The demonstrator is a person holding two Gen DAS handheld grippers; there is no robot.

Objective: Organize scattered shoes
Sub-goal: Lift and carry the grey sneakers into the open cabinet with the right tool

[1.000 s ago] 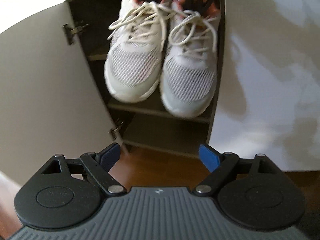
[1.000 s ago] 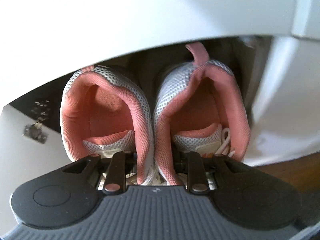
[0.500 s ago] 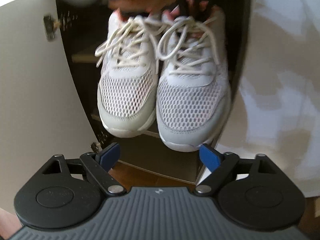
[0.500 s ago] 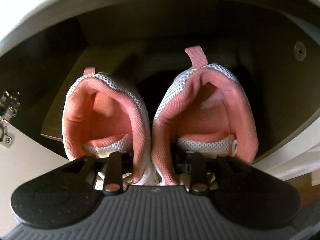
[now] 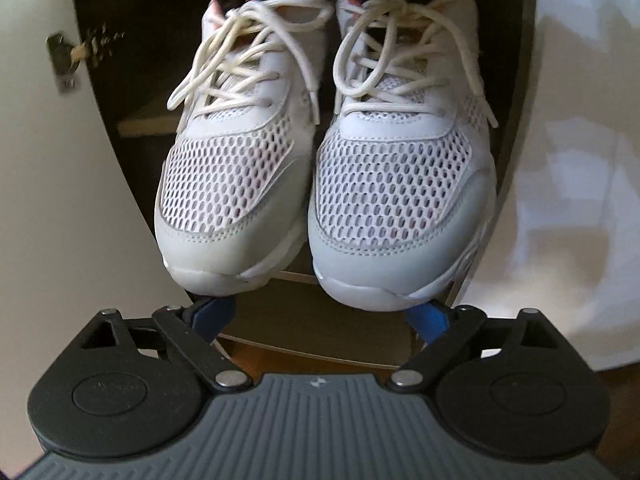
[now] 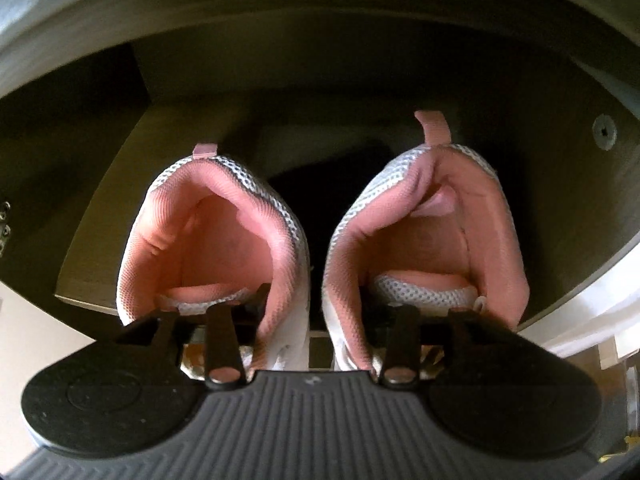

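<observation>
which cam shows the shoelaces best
The left wrist view: the shoelaces on both white sneakers face the camera, loosely tied. The right wrist view looks into the pink heel openings from behind; only a sliver of lace shows.

Dark cabinet shelf [image 6: 104, 216] seen under pair of white sneakers [image 6: 304, 248]; contact with shelf not discernible.

I counted two white mesh sneakers, a left-side sneaker [image 5: 228, 184] and a right-side sneaker [image 5: 400, 192], forming one pair. Each had one set of cream laces [image 5: 248, 52]. From the right wrist view I noted two pink heel tabs [image 6: 434, 128], one per shoe. One door hinge [image 5: 66, 56] was visible. One screw head [image 6: 604, 132] showed inside the cabinet [image 6: 320, 80].
</observation>
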